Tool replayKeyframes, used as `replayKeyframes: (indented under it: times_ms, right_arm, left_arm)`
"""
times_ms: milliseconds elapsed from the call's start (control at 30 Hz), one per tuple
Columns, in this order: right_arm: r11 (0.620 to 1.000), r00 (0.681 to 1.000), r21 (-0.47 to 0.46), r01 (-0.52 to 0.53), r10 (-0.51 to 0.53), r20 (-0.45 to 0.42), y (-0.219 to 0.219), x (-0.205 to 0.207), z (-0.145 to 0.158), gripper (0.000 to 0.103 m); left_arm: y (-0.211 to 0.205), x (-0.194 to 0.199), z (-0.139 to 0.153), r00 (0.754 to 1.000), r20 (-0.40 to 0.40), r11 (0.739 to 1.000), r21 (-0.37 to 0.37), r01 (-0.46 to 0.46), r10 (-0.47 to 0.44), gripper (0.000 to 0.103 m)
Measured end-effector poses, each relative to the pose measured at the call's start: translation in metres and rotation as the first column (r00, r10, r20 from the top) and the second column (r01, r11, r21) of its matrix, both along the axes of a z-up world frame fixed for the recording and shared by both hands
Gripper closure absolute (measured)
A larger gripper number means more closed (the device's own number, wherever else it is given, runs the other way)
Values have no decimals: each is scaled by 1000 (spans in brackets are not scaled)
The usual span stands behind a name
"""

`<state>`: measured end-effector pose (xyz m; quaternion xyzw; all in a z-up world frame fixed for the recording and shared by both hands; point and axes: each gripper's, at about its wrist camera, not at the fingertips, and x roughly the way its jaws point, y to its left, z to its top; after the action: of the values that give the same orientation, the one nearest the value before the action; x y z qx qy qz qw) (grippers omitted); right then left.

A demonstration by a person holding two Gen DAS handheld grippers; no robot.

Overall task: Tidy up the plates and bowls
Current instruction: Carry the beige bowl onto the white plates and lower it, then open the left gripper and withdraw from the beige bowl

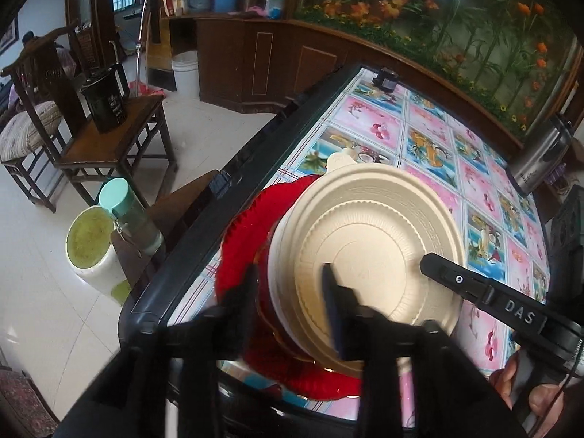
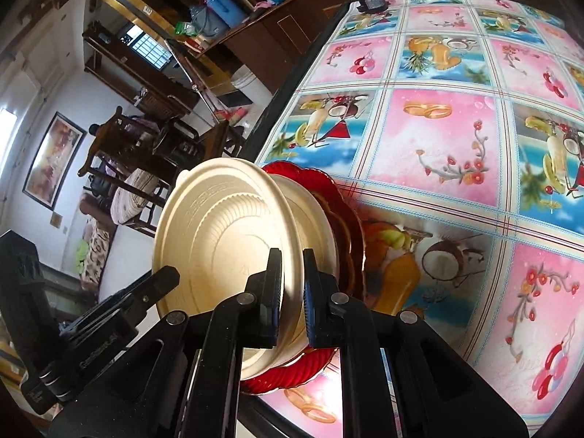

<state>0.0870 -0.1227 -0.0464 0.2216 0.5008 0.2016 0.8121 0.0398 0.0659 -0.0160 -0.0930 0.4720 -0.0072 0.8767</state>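
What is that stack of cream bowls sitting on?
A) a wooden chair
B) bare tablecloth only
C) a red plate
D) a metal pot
C: the cream bowls rest on a red plate with a ridged rim that sticks out beneath them on the patterned tablecloth; the right wrist view shows the same red rim under the stack.

Both black plastic grippers, left gripper point(image 1: 288, 303) and right gripper point(image 2: 292, 288), have blue-padded fingers and silver pivot screws; white "DAS" lettering marks one finger.
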Motion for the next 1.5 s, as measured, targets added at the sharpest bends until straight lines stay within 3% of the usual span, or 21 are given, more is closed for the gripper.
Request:
replayKeyframes:
  times_ms: [100,233,367,433,500,533,667,900,967,1067,1333,1500]
  right_arm:
    - [1000,1000,1,1,-1,-14,-1,1,-2,92]
    - [999,997,40,-10,13,-75,-4,5,-10,91]
    - [999,999,40,-22,24,-42,-9,2,2,90]
    - [996,999,84,-29,30,-14,-17,0,10,87]
    - [992,999,120,-42,43,-6,-20,0,13,72]
    - [991,998,121,-52,54,-15,-17,1,12,70]
    - [993,999,114,-37,40,-26,-10,-1,3,70]
    - [983,1000,186,-5,8,-16,-33,2,11,70]
    - [973,999,225,44,-45,-3,-42,3,13,70]
    - [972,995,214,100,-104,7,-47,5,13,70]
    - [978,997,194,81,-76,-33,-37,14,-2,70]
    - [972,994,214,103,-105,1,-52,10,9,70]
  left_arm:
    - [7,0,2,999,18,999,26,-32,32,52]
    - [20,-1,8,997,33,998,-8,-67,68,52]
    - [26,-10,24,992,89,996,-5,-92,92,52]
    - [23,-14,32,989,118,996,-3,-90,90,47]
    - [17,-14,35,989,129,998,1,-70,69,43]
    - [13,-14,36,990,131,998,4,-61,60,43]
    - [3,-12,32,993,117,999,20,-36,34,43]
    - [7,-12,30,993,106,999,3,-45,44,43]
    - [7,-12,30,994,101,999,4,-38,38,43]
    - [3,-12,29,995,97,1000,2,-23,23,43]
    - [-4,-8,26,997,72,1000,-10,6,-6,43]
    - [-19,-9,32,995,85,998,-28,47,-45,43]
